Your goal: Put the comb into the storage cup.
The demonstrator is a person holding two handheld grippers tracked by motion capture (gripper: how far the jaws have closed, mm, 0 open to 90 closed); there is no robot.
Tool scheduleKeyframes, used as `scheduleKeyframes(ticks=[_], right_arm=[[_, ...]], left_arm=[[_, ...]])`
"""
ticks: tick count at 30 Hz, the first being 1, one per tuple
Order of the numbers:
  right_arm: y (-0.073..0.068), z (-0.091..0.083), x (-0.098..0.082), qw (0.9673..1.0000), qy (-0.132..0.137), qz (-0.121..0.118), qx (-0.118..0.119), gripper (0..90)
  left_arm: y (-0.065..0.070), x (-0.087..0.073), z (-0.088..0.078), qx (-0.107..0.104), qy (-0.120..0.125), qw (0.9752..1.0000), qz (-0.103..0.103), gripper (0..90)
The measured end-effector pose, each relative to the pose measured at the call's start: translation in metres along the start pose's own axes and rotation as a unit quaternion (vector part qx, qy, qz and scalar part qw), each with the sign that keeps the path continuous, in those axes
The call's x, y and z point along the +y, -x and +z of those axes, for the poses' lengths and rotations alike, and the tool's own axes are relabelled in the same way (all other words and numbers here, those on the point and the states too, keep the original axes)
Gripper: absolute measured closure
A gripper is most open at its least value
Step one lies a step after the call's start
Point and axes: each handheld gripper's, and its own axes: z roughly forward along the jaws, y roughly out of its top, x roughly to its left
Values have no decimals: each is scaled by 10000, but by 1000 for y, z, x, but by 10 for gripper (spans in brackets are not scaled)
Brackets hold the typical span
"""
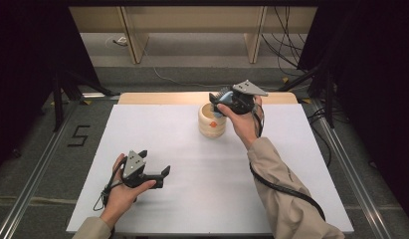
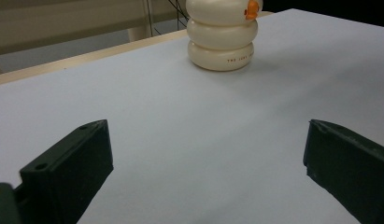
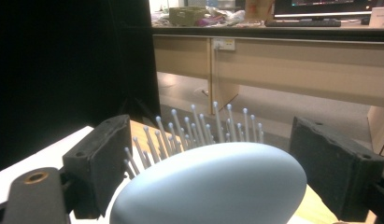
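A cream holder (image 1: 212, 121) made of stacked rings stands at the far middle of the white table (image 1: 202, 194). It carries a small orange mark (image 2: 252, 9). A light blue hairbrush (image 1: 218, 110) stands in it, head up. My right gripper (image 1: 223, 102) is around that head. In the right gripper view the brush's rounded back (image 3: 217, 182) and bristles sit between the jaws, with a gap to the right jaw, so the right gripper (image 3: 210, 126) is open. My left gripper (image 1: 154, 163) rests at the near left, open and empty, aimed at the holder (image 2: 222, 42).
A wooden strip (image 1: 157, 98) runs along the table's far edge. Beyond it stand desk legs (image 1: 135, 47) with cables (image 1: 286, 45) on the floor. Black stand legs (image 1: 57, 94) flank the table. A "5" (image 1: 78, 135) is marked on the floor at left.
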Motion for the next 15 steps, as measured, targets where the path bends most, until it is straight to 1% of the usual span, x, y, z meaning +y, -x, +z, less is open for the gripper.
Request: scheduleKeyframes(ticks=[5, 11, 15], right_arm=[[0, -3, 2, 10000, 40, -40, 15, 84], [-1, -8, 4, 9999, 38, -80, 127, 62], [-1, -13, 4, 9999, 11, -82, 145, 53]], left_arm=[[0, 0, 0, 7, -4, 10000, 3, 7], [-1, 0, 0, 20, -10, 10000, 6, 4], [0, 0, 0, 25, -10, 10000, 1, 4]])
